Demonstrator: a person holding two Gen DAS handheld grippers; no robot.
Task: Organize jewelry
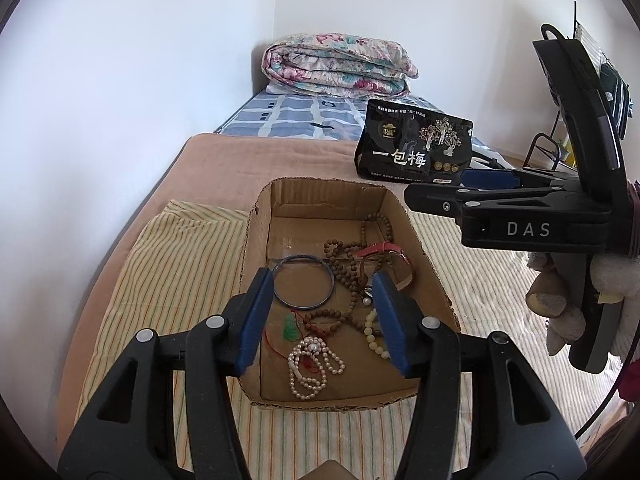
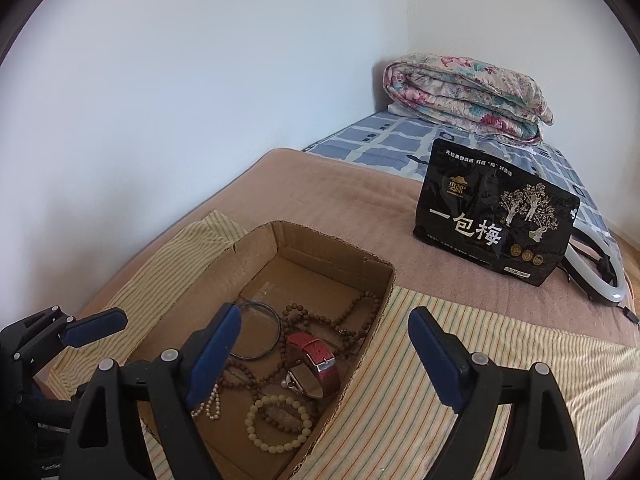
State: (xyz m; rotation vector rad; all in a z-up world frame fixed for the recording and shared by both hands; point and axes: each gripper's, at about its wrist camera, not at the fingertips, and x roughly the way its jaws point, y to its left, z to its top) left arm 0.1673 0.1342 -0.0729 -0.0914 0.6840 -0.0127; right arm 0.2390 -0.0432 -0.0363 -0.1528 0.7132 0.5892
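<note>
Blue-padded left gripper hangs parted and empty over the cardboard box; right gripper gapes wide, empty too. Jewelry lies tangled inside, pearl necklace at six o'clock. Risk: snagging the wooden bead strand drags neighbours out.

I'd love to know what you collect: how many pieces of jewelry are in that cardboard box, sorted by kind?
Thin bangle: 1
Red-strap watch: 1
Green pendant on red cord: 1
White pearl string: 1
Cream bead bracelet: 1
Brown wooden bead strings: at least 1, tangled
Total: at least 6
</note>
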